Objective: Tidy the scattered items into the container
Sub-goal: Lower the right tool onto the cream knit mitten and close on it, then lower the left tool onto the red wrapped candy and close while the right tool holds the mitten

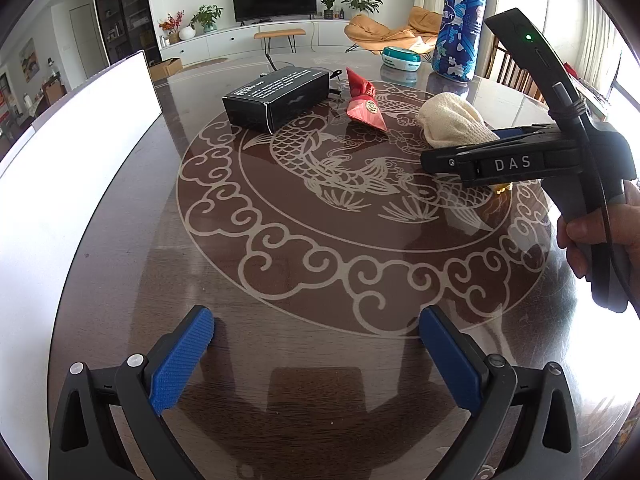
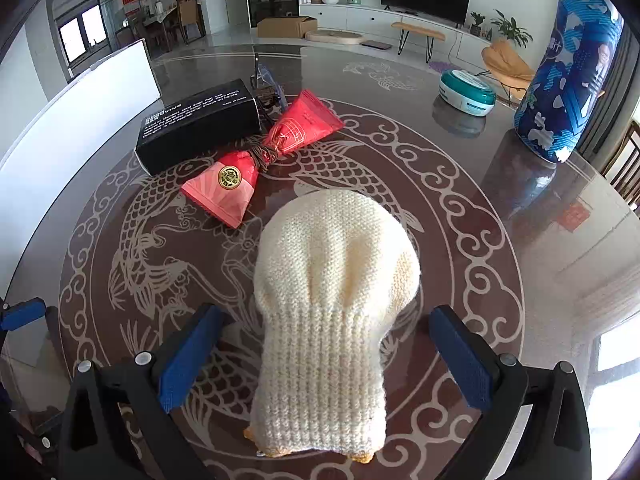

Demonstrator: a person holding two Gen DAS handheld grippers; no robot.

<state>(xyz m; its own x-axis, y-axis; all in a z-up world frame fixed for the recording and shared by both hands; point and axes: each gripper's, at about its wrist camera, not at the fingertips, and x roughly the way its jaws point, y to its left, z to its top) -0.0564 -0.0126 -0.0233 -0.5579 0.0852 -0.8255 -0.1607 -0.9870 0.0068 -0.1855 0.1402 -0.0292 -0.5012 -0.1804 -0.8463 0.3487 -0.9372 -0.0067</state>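
Both grippers stood wide: the right gripper (image 2: pixel 326 354) straddled the cream knitted glove (image 2: pixel 332 292) on the table (image 2: pixel 500 248), seemingly lined up to grab it, while the left gripper (image 1: pixel 316 356) hung idle over bare wood.

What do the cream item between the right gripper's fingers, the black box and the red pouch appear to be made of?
Cream glove: knitted yarn, probably cotton; ribbed cuff and stitch rows show.
Black box: printed cardboard, matte, with folded edges.
Red pouch: looks like glossy paper or foil, creased, tied with brown cord.
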